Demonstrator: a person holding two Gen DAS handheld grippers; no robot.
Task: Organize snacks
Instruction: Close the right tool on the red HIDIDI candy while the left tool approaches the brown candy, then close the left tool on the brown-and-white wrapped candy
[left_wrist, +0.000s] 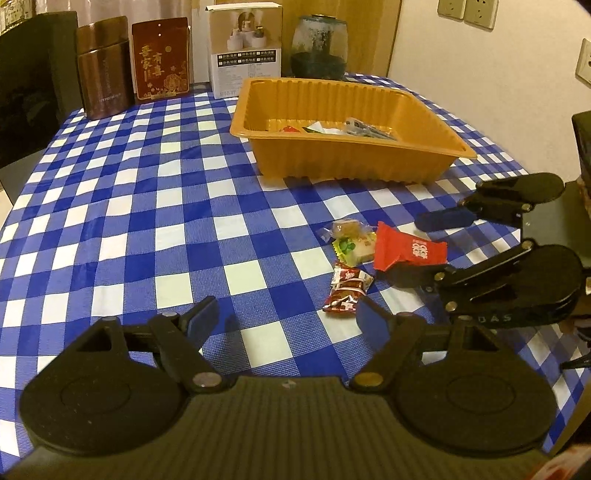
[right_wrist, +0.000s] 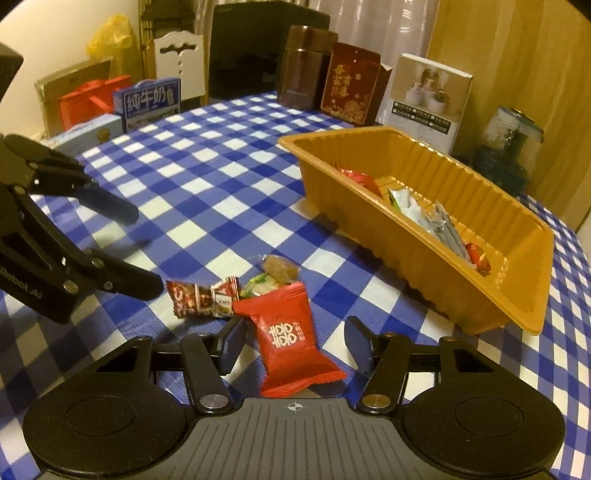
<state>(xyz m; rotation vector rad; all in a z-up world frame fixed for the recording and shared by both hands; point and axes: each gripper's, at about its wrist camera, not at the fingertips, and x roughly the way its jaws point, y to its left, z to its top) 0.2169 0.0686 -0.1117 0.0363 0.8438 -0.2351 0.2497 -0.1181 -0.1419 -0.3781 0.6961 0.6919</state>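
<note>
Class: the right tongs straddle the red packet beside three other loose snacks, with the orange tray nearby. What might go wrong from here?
1. The red packet lies skewed between the right tongs, nearer one pad; closing could pinch only a corner and drop it.
2. The dark red candy and green wrapped sweet touch it, so lifting may drag them.
3. The left tongs hover close by and could collide.

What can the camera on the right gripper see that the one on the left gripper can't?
Only the right view shows the blue milk carton, the red bag and the white chair. Only the left view shows the wall sockets. Both show the orange tray, the red packet between the right gripper fingers, and the left gripper.
</note>
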